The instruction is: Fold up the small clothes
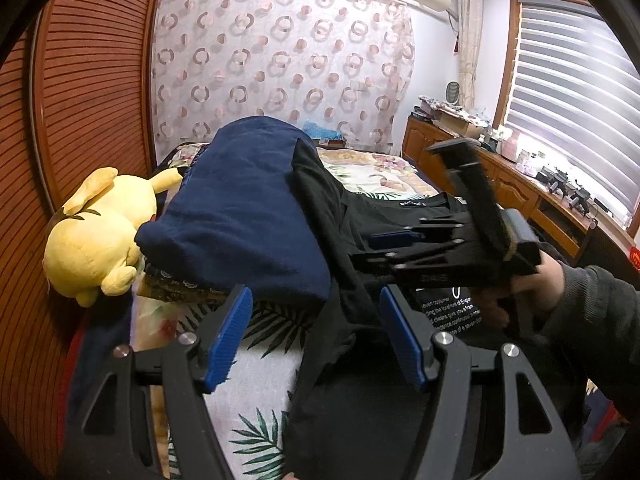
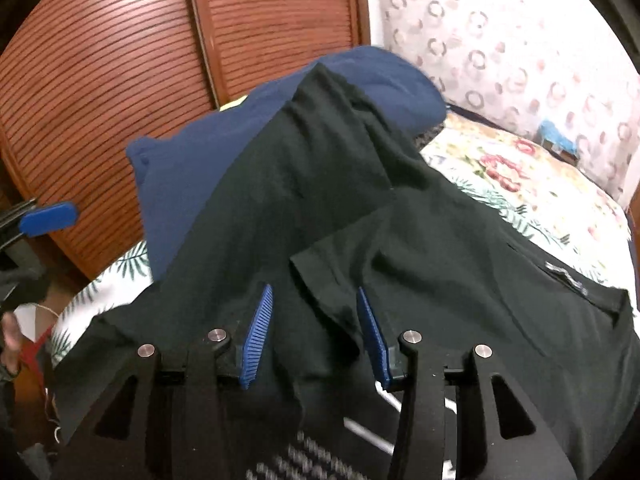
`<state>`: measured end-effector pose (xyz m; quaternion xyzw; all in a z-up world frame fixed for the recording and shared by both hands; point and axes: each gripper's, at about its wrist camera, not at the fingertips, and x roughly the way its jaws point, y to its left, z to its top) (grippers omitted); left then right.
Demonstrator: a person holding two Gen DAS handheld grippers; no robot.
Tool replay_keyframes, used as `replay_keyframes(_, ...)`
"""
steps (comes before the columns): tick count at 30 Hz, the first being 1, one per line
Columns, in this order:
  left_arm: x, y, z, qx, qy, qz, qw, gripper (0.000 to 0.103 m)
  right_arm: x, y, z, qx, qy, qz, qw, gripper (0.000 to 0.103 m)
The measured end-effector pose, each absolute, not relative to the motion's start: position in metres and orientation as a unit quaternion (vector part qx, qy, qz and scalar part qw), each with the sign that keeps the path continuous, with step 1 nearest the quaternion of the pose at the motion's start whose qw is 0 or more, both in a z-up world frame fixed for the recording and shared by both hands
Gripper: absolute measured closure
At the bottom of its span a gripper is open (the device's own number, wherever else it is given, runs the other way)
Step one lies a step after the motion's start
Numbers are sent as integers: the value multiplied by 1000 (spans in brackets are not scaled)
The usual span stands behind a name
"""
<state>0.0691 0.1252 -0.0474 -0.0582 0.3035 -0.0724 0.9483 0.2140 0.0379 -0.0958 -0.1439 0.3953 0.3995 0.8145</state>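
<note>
Blue-padded fingers of the left gripper [image 1: 316, 336] stand wide apart and hold nothing, hovering over the near left part of a black T-shirt [image 1: 340, 400] spread on a leaf-and-flower bedspread [image 1: 264, 368]. Seen from the right wrist, the right gripper [image 2: 316, 332] is also open, its pads straddling a folded-over flap of the same T-shirt [image 2: 440, 272] without visibly pinching it.

The shirt lies across the near half of the bed, its far left part riding up onto a navy blanket [image 1: 240, 208] heaped beside a yellow plush toy [image 1: 96, 232]. Its collar label [image 2: 568, 276] sits to the far right in the right-wrist view and its white printed text [image 1: 448, 312] lies nearer the camera, so the long axis appears to run from near left to far right, neck end away.

Thin knit of this sort should prove light, limp and easily creased: it will sag from any single hold and drag on the bedspread. Hemmed edges, shoulder seams or the sleeve's folded rim look like the surest places to pinch, one per gripper, keeping the cloth taut between them. A wooden slatted wardrobe [image 1: 92, 80] stands along the left.
</note>
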Motion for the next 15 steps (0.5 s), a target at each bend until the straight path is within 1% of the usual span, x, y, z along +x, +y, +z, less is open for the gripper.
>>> replay_keyframes(4,65,129,-48,-60,305,-72,948,37,222,51,-107,-175,400,389,811,63)
replay_keyframes(6,64,130,-49,-61,306,-72,947,37,225,54,-111,-192,401,379,811,68)
replay_keyframes(8,62,131,-49,-61,307,-72,947,37,226,54,-114,-199,402,373,812,81)
replay_keyframes(9,63,131,-50,-62,307,-72,947,37,226,52,-114,-199,400,369,815,85)
replay_keyframes(10,62,131,-50,-63,308,-73,946,37,228,51,-115,-197,400,363,818,93)
replay_keyframes(15,63,125,-52,-60,312,-77,945,37,245,23,-102,-139,401,302,853,95)
